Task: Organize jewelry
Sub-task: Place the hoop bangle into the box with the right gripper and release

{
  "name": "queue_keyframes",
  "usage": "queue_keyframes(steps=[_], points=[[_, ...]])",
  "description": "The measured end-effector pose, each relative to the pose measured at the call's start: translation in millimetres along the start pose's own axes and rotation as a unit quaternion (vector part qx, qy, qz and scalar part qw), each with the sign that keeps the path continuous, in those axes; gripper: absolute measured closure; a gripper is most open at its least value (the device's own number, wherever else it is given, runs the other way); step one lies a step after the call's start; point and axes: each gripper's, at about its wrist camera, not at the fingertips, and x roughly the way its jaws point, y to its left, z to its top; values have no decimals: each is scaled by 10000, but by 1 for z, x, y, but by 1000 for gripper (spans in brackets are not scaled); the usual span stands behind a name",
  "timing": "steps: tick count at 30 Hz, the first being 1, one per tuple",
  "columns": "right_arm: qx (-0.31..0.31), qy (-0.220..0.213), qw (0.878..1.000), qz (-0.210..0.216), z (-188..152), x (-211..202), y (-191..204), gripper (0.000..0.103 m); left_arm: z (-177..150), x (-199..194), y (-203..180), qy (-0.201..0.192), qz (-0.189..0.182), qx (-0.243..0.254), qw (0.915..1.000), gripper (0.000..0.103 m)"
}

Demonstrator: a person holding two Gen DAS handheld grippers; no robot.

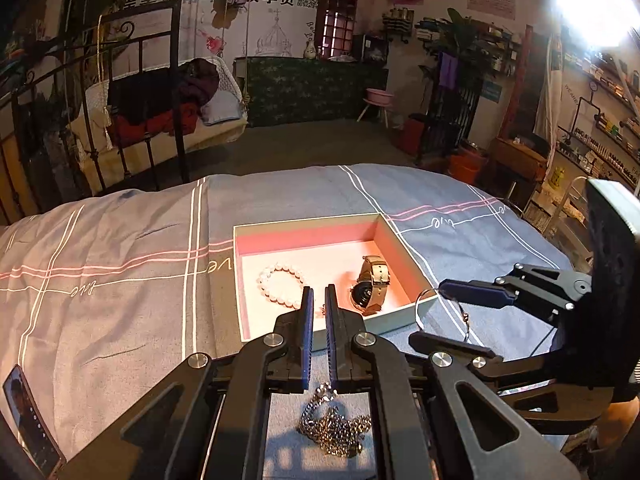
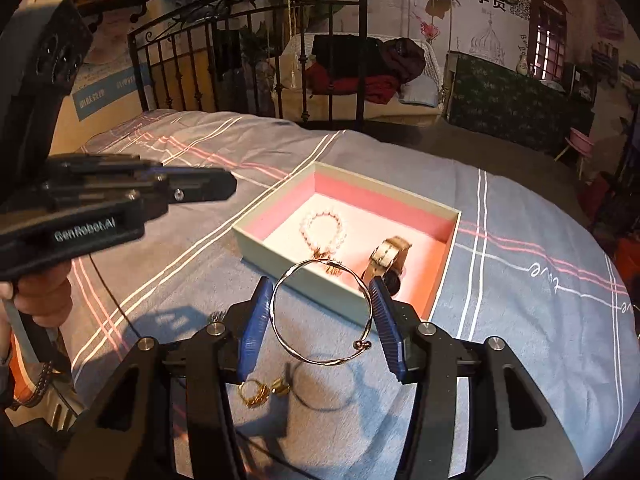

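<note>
Left wrist view: left gripper [image 1: 318,300] has its jaws pressed nearly together w/ nothing between them, hovering at the near edge of the box [image 1: 304,222]. Inside the box: bead bracelet [image 1: 280,284] on the left, watch [image 1: 370,284] on the right, strap running near-to-far. A chain [image 1: 334,426] lies heaped on the bedspread [image 1: 120,248] right under the gripper, on the near side, outside the box. To the right, the right gripper [image 1: 444,314] holds a thin bangle [image 1: 440,312] just off the box's near-right corner.

Right wrist view: right gripper [image 2: 320,320] is spread wide but pinching the bangle [image 2: 320,312] across its width, the ring held between the pads, open ends w/ ball tips at near right. Box [image 2: 340,284] sits straight ahead, just beyond the fingertips, so the right hand is the closer one for the drop; free floor looks to lie btw. bracelet [image 2: 322,228] and watch [image 2: 390,256]. Gold earrings [image 2: 262,392] lie on the bedspread below, near side. Left gripper [image 2: 208,188] is at far left.
</note>
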Motion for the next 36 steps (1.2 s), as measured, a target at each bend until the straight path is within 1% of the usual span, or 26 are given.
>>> queue_keyframes(steps=[3,6,8,12,17,23,28,32,33,34,35,36], points=[[95,-259,9995,-118,24,-3,-12,53,18,12,4,9,59,-128,9999,97],[172,-405,9987,-239,45,0,-24,53,36,25,7,44,137,-218,9997,97],[200,-403,9984,-333,56,7,-32,53,47,34,11,97,196,-295,9993,97],[271,-195,9986,-400,66,29,-44,53,63,50,17,189,239,-438,9986,97],[350,100,9985,-406,62,54,-52,53,67,70,23,417,310,-498,9974,97],[337,271,9982,-411,57,66,-56,53,59,86,26,665,327,-552,9957,97],[282,316,9982,-420,61,69,-57,53,56,91,26,751,321,-600,9948,97],[260,340,9983,-405,64,71,-55,53,57,90,25,746,330,-607,9948,97],[246,381,9982,-388,64,72,-54,51,57,90,24,743,334,-608,9948,97],[235,431,9981,-360,63,72,-54,40,57,89,24,751,328,-620,9947,96],[231,437,9980,-406,62,71,-52,31,57,88,25,770,333,-660,9943,80],[216,354,9980,-482,61,67,-51,18,57,85,27,790,352,-726,9936,64]])
